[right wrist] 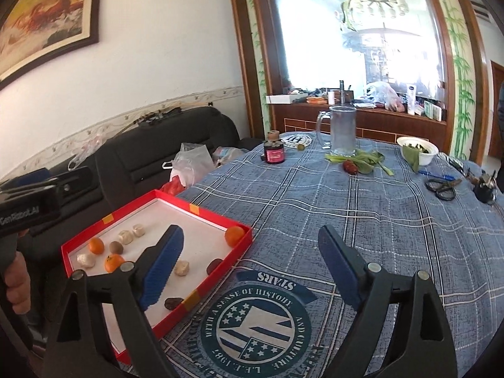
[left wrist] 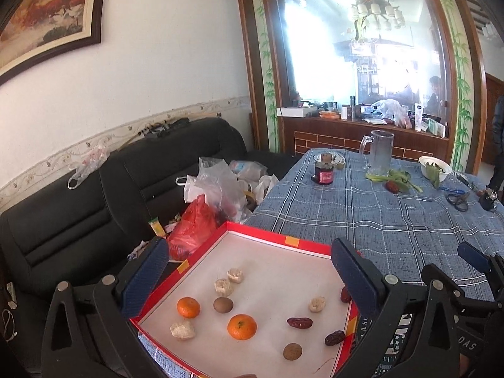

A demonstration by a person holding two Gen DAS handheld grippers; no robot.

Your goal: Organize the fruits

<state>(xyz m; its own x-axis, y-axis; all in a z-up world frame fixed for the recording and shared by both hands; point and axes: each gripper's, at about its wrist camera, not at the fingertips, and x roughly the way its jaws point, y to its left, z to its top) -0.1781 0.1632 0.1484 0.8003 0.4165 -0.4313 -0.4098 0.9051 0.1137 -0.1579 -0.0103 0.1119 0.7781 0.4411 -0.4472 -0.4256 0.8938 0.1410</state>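
Tangerines, dates loose in red tray; left tongs, right tongs both spread apart, empty.

Red-rimmed white tray, orange tangerines, dk-red dates, blue plaid cloth.

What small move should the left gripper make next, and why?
Probably lower the left gripper, open and empty over the red tray, onto the nearer orange. It lies loose among dates and pale pieces, apart from the second orange, and a third sits alone in a far corner. The right gripper hangs open over the tablecloth.
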